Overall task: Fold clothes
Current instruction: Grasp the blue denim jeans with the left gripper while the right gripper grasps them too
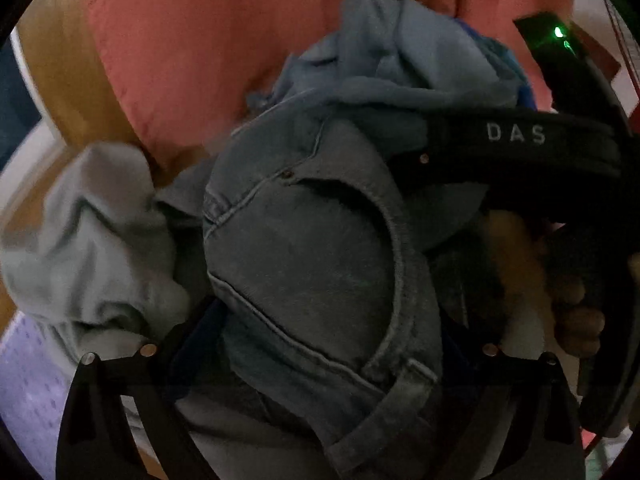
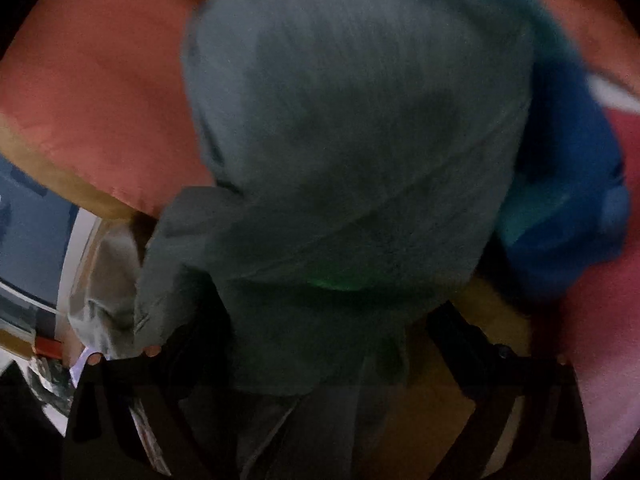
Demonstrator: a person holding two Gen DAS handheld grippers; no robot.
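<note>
A bundle of grey-blue denim jeans (image 1: 312,264) fills the left wrist view, lying between the wide-apart fingers of my left gripper (image 1: 326,308) and hiding their tips. A light blue garment (image 1: 400,56) lies bunched above the jeans, and a pale grey-green cloth (image 1: 88,240) hangs to the left. A black finger marked DAS (image 1: 516,136) of the other gripper crosses over the jeans from the right. In the right wrist view a blurred grey-blue cloth (image 2: 352,140) covers the middle and drapes over my right gripper (image 2: 328,308), whose fingers also stand wide apart.
A salmon-pink sheet (image 1: 192,40) with a mustard border (image 1: 68,92) lies behind the pile. A bright blue garment (image 2: 572,184) sits at the right. A person's hand (image 1: 576,320) holds the other gripper's handle. A floor and white frame (image 2: 48,216) show at the left.
</note>
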